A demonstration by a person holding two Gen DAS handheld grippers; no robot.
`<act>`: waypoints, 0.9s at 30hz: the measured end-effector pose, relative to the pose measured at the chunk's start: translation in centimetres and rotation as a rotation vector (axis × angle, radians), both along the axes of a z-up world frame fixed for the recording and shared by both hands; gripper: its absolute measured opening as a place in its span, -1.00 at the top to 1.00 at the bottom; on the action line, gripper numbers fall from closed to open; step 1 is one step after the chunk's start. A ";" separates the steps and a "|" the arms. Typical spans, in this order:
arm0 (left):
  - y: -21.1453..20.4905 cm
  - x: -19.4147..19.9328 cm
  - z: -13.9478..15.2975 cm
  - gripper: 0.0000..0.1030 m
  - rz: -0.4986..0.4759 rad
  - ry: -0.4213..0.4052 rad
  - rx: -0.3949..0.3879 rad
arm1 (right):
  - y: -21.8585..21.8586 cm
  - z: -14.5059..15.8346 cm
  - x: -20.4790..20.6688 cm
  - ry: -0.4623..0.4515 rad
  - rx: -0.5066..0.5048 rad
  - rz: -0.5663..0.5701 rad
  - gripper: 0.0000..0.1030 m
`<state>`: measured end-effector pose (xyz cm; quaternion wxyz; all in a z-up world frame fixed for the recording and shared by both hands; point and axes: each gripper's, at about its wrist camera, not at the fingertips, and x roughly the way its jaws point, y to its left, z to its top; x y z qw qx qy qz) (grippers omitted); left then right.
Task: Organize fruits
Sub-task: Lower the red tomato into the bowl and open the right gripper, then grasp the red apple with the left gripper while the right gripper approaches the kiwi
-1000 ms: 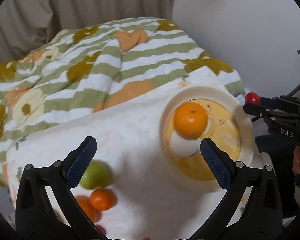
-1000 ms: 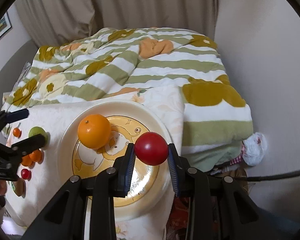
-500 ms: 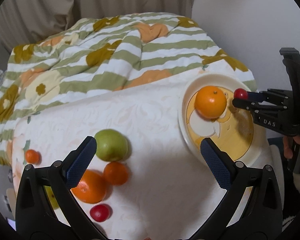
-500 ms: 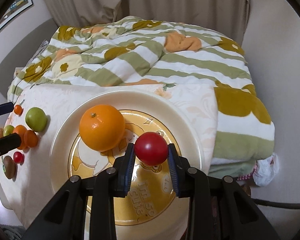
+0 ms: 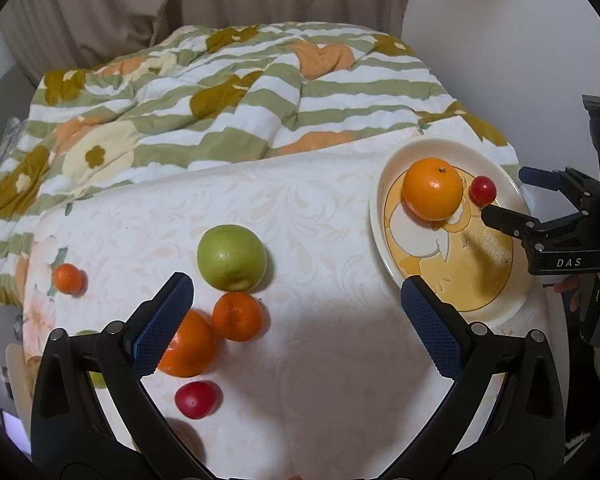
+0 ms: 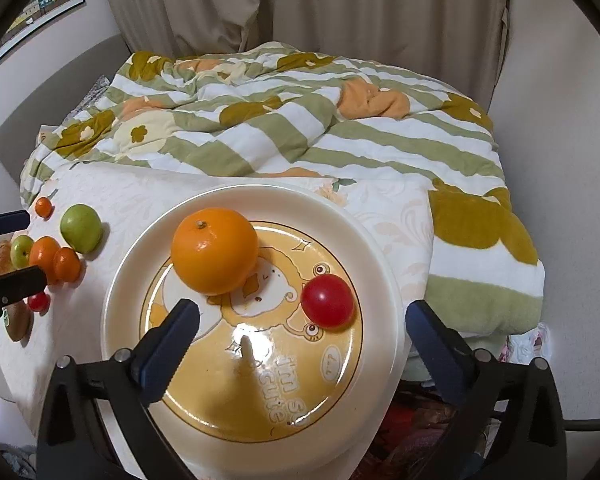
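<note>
Right wrist view: right gripper (image 6: 300,328) has just been opening; jaws stand wide, nothing between the pads, and the small glossy red tomato-like fruit (image 6: 327,300) sits free on the round cream plate with a yellow cartoon print (image 6: 140,248), just beside the large orange (image 6: 214,250). The plate lies by the right edge of the white-patterned cloth over the bed (image 5: 300,216). Left gripper (image 5: 296,312) hangs wide and empty above the loose fruit near the cloth's left side: green apple (image 5: 232,257), small mandarin (image 5: 238,316). Judgement: release step. Best to lift the right gripper straight away without nudging the red fruit, which looks apt to roll.
</note>
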<state>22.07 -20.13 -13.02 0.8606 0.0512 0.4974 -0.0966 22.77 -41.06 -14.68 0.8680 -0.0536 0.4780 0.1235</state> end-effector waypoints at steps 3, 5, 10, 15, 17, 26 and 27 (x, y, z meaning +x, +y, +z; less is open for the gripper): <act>0.1 -0.4 0.6 -1.00 0.006 -0.013 0.001 | 0.2 0.7 -0.5 -0.020 -0.002 0.013 -0.99; 0.2 -0.6 1.3 -1.00 0.014 -0.018 -0.002 | 0.2 1.3 -0.9 -0.023 0.000 0.020 -0.99; 0.8 -1.8 3.2 -1.00 0.035 -0.039 -0.002 | 0.2 3.5 -2.0 -0.043 0.000 0.017 -0.99; 2.1 -3.3 5.0 -1.00 0.048 -0.070 0.003 | 0.9 6.5 -3.9 -0.076 -0.010 -0.001 -0.99; 3.0 -4.1 5.8 -1.00 0.058 -0.087 0.002 | 1.5 7.6 -4.6 -0.087 -0.010 -0.004 -0.99; 10.8 -8.1 8.6 -1.00 0.102 -0.158 0.024 | 6.4 11.7 -7.8 -0.120 0.025 -0.073 -1.00; 12.0 -8.5 8.9 -1.00 0.106 -0.161 0.023 | 7.6 12.2 -8.3 -0.128 0.028 -0.083 -1.00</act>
